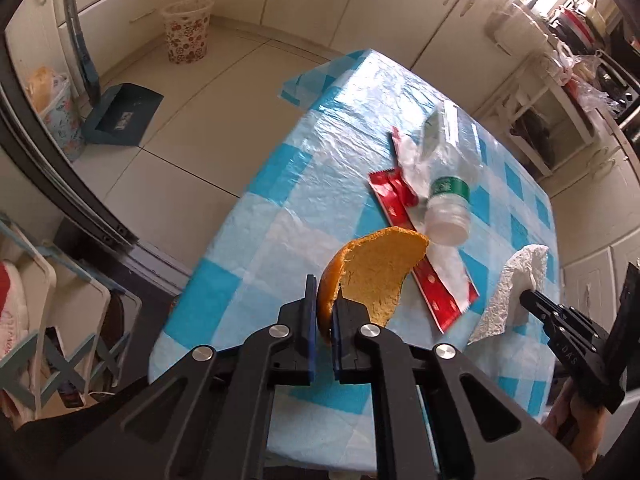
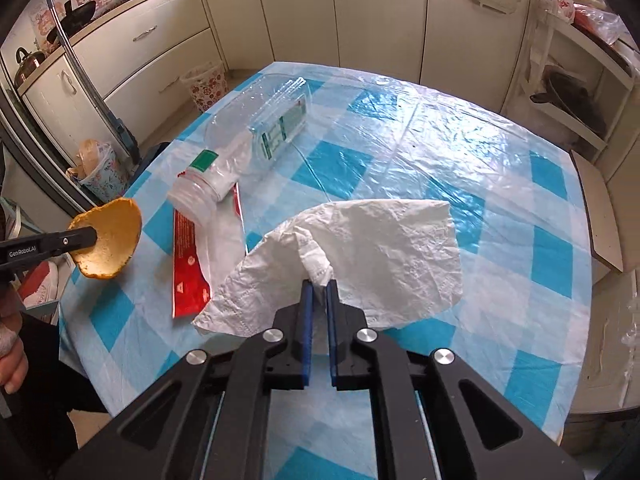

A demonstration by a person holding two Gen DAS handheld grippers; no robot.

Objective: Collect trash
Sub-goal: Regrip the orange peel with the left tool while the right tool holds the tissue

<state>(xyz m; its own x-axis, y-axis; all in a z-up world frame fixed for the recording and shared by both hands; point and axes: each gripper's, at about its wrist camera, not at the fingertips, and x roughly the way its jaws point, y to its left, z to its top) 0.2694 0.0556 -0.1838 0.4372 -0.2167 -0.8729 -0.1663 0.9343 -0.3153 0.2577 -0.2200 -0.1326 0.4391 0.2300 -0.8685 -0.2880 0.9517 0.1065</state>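
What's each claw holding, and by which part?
Left claw pinches the orange peel by its lower rim. Right claw grips the tissue by a bunched fold near its near edge. Both are lifted off the table.

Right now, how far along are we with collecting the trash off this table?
Nothing visibly binned yet. In hand: the left gripper is shut on the orange peel, and the right gripper is shut on the white tissue, both lifted off the table. Left: the plastic bottle and red wrapper lie there. A patterned bin stands on the floor.

R hand-held gripper [image 2: 319,294] pinches tissue [image 2: 380,260] above table [image 2: 500,184].
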